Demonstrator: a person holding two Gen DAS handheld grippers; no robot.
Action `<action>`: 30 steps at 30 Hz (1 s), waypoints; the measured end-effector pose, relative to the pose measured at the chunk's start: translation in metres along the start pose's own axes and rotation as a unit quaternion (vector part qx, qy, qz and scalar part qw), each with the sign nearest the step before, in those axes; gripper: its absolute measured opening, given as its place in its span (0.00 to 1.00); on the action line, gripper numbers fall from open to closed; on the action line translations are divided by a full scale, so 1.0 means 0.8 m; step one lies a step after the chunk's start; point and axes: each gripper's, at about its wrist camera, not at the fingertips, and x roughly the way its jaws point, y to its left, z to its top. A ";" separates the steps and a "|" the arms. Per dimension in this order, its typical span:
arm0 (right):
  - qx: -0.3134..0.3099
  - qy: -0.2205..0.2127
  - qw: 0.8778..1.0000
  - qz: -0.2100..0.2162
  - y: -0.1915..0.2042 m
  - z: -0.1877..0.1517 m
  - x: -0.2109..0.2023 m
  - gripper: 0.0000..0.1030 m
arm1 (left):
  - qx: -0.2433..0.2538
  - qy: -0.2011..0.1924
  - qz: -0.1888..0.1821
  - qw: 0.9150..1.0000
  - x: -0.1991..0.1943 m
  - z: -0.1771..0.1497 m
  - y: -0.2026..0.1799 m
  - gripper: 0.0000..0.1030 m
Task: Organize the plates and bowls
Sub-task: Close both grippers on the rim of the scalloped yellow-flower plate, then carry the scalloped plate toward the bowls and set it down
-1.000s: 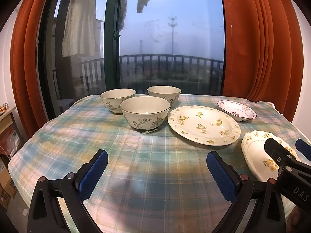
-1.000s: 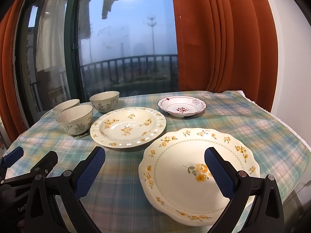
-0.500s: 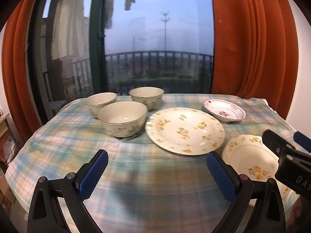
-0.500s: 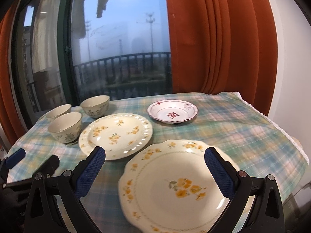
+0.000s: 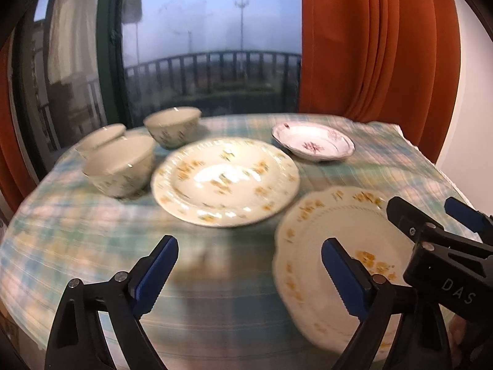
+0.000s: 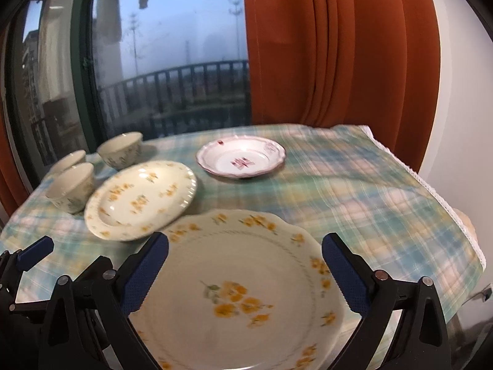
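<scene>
Three cream bowls point(image 5: 120, 166) point(image 6: 72, 188) stand in a cluster at the far left of the table. Beside them lies a round plate with yellow flowers point(image 5: 225, 182) point(image 6: 140, 199). A small pink-rimmed dish point(image 5: 312, 145) point(image 6: 242, 160) sits behind it. At the near right lies a scalloped yellow-flowered plate point(image 5: 323, 215) point(image 6: 246, 293). My right gripper point(image 6: 245, 246) hovers open over this plate, both fingers clear of it. My left gripper point(image 5: 249, 256) is to its left, its jaws closing on nothing, with only cloth and the plate's left rim seen between them.
A plaid cloth point(image 5: 77, 231) point(image 6: 369, 200) covers the table and drops off at the right edge. Orange curtains point(image 5: 369, 46) and a dark window stand behind. The right gripper point(image 5: 431, 225) shows in the left wrist view, the left gripper point(image 6: 30, 252) in the right.
Both grippers have moved forward and right, so the scalloped plate looks larger and nearer. The left jaws stand slightly narrower. No dish has moved.
</scene>
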 end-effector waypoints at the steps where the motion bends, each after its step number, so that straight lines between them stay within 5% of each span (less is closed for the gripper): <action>1: 0.000 0.007 1.000 0.001 -0.007 -0.001 0.006 0.95 | 0.000 0.006 -0.001 1.000 0.003 -0.001 -0.006 0.90; 14: 0.008 0.092 0.996 0.000 -0.063 -0.023 0.067 0.81 | 0.010 0.079 0.002 0.997 0.058 -0.011 -0.059 0.66; 21: 0.008 0.132 0.991 0.011 -0.069 -0.026 0.093 0.65 | -0.005 0.099 0.014 0.995 0.073 -0.009 -0.058 0.62; 30: 0.004 0.164 0.986 -0.005 -0.068 -0.024 0.104 0.62 | 0.001 0.112 0.009 0.994 0.076 -0.006 -0.057 0.62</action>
